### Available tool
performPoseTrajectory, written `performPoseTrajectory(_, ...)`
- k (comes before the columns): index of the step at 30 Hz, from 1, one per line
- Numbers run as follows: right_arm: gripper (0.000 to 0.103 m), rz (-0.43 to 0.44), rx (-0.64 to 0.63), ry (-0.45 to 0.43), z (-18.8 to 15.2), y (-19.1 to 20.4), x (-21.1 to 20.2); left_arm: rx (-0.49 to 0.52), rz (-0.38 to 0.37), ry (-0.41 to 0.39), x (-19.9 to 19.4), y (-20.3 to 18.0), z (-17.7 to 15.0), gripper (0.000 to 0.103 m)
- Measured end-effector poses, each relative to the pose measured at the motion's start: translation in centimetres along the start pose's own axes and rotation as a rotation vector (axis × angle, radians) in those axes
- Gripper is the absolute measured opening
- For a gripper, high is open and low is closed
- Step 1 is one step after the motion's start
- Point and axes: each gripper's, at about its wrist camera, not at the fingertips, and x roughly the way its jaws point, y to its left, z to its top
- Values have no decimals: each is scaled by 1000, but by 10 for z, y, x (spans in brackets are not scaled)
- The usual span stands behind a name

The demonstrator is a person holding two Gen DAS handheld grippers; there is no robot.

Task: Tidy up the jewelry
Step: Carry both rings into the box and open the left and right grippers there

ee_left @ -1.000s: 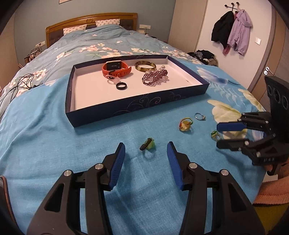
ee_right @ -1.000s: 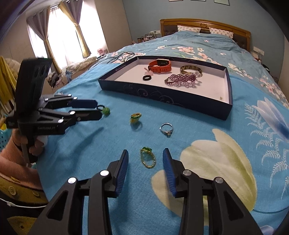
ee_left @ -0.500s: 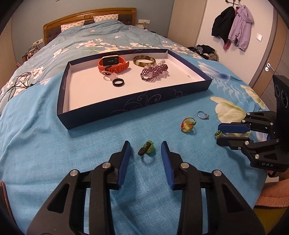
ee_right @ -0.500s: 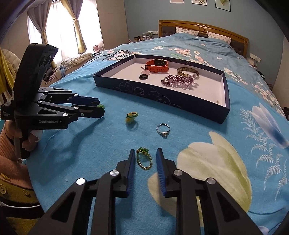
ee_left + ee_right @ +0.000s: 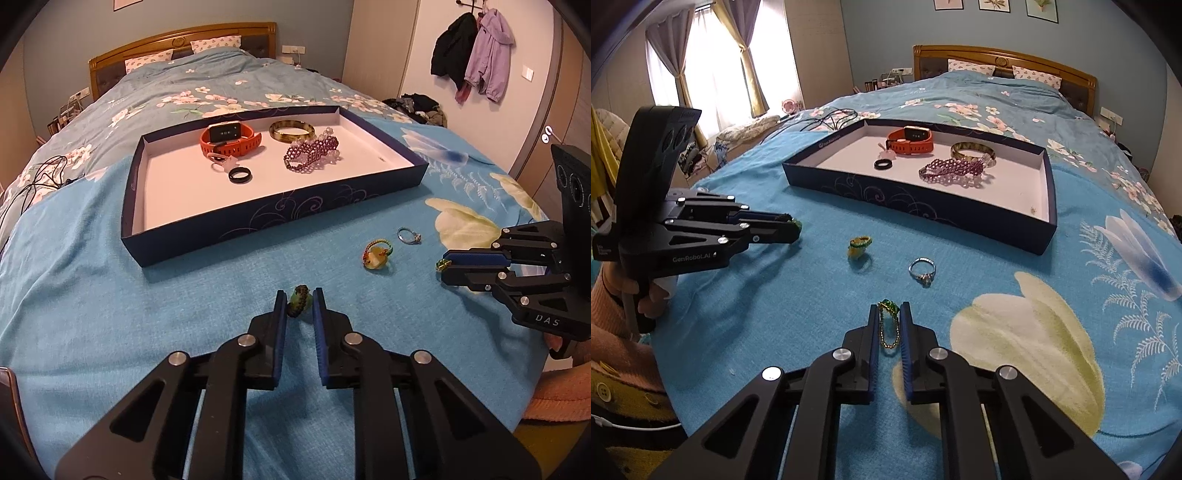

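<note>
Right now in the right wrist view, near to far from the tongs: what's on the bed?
Green-stone gold ring in the right tongs → silver ring → yellow-green ring → blue tray → headboard.

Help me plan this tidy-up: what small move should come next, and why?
Probably lift both pieces together: the left gripper pinches the dark-banded green ring, the right gripper the gold-chain green-stone ring, both low on the blue bedspread, short of the navy white-lined tray.
</note>
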Motion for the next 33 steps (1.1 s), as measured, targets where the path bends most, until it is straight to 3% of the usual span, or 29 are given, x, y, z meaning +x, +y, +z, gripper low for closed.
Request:
performPoseTrajectory(18,9,7,32,-96,23,-7,-15,-38,-15,-101,-30,4,14,14)
performPoseTrajectory(33,9,6,17,-144,45,-9,-13,-40,-14,-140,-35,2,26,14)
